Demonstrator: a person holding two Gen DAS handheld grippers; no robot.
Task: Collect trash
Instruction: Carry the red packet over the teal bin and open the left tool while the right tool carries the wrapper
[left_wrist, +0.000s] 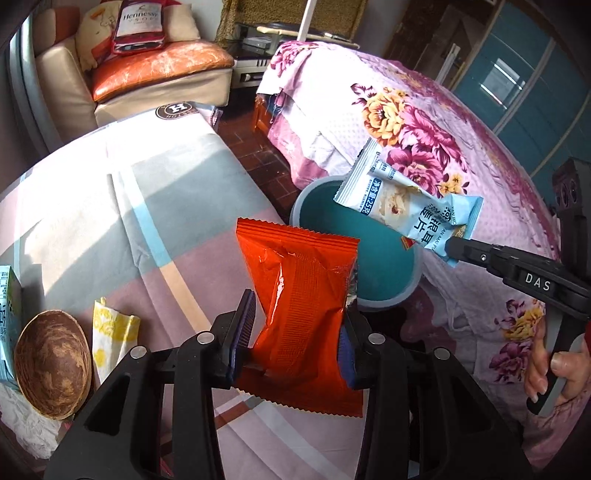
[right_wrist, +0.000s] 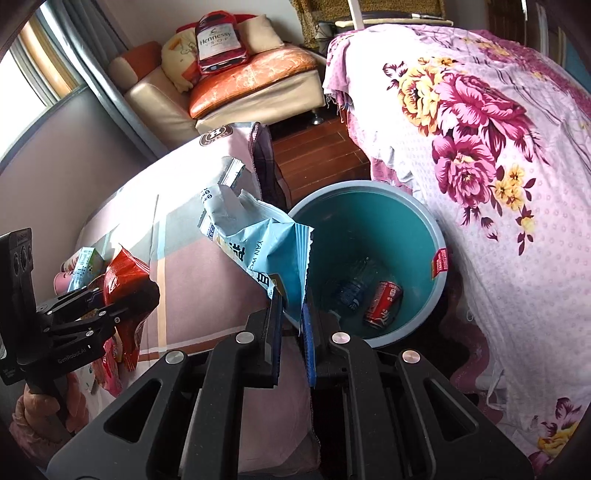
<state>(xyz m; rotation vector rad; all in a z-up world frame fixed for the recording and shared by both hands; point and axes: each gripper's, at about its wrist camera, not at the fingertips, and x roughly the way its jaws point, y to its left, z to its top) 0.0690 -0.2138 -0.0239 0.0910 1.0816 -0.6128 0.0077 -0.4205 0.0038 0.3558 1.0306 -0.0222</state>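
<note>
The bin stands on the floor in the gap between the two beds, mouth up, so anything let go above it would fall straight in; a red can and a clear plastic bottle already lie on its bottom. Just beside its rim on the checked-bed side, the right gripper has its fingers pressed almost together, pinching one edge of a pale blue snack wrapper, which sticks up crumpled by the rim. A thin edge grip suits so flat and light a thing. Farther from the bin, over the checked bed, the left gripper clamps a puffy red packet across its middle, fingers part-spread by its bulk. Both seem headed for the bin. Well away from it, a brown bowl and yellow-printed paper lie uncollected.
</note>
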